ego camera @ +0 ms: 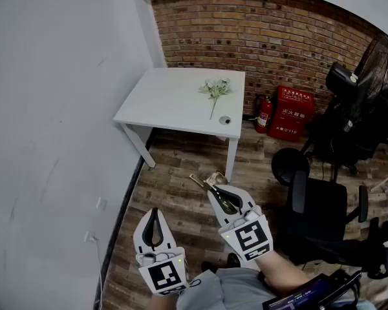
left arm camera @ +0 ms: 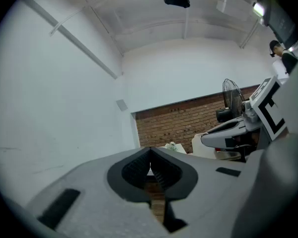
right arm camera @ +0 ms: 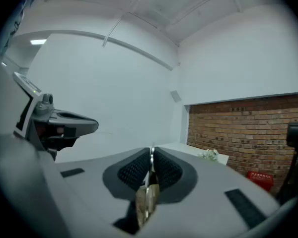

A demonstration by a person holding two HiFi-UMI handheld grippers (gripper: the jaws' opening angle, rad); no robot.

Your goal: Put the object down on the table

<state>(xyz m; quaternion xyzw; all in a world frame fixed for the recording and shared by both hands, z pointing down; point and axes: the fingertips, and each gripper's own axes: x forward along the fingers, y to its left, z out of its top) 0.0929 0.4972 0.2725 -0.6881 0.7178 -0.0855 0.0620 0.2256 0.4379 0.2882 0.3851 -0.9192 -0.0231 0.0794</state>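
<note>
Left claw (ego camera: 154, 212) closed empty; right claw (ego camera: 213, 188) clamps thin object (right arm camera: 146, 201).

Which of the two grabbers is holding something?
The right gripper: its jaws pinch a thin, goldish object. The left gripper has its jaws closed on nothing.

Evenly bright, perhaps ceiling-lit; fisheye-bent edges, sharp centres.

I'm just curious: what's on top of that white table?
A sprig of white flowers lies on the table, and a small dark round thing sits by its near edge, too small to identify. Nothing covers its top.
</note>
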